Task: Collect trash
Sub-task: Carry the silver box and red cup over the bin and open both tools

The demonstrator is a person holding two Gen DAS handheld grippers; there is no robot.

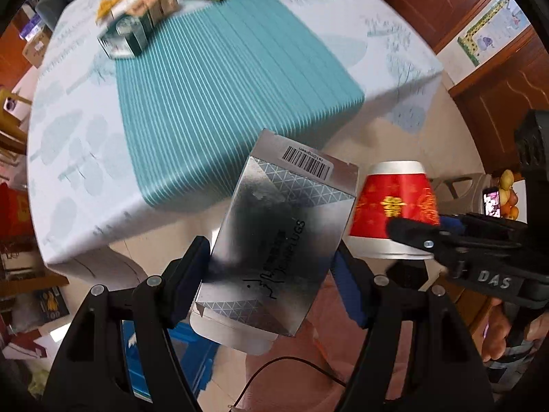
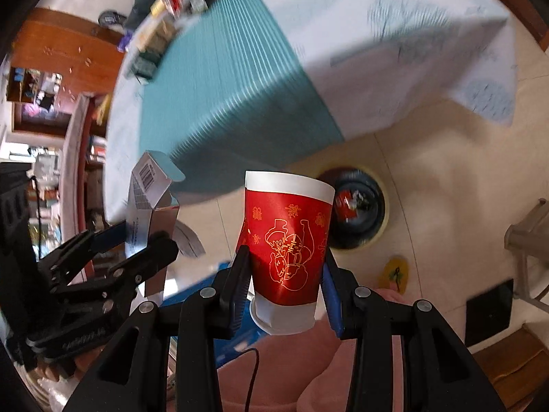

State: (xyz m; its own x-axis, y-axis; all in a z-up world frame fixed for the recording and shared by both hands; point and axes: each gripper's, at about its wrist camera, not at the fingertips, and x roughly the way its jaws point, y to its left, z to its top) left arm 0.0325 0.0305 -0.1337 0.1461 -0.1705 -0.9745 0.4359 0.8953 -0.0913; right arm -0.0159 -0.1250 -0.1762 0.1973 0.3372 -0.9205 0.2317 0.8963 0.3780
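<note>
A silver cardboard box with a barcode sticker and open end flaps is clamped between the blue pads of my left gripper, off the table's near edge. In the right wrist view the same box and left gripper show at the left. My right gripper is shut on a red paper cup with gold drawings, held upside down with its white rim toward me. That cup and the right gripper appear at the right of the left wrist view. A round bin with red trash inside stands on the floor beyond the cup.
The table has a pale printed cloth and a teal ribbed mat; several boxes and packets crowd its far side. A pink-clad lap and a black cable lie below the grippers. Wooden cabinets and a plastic stool stand around.
</note>
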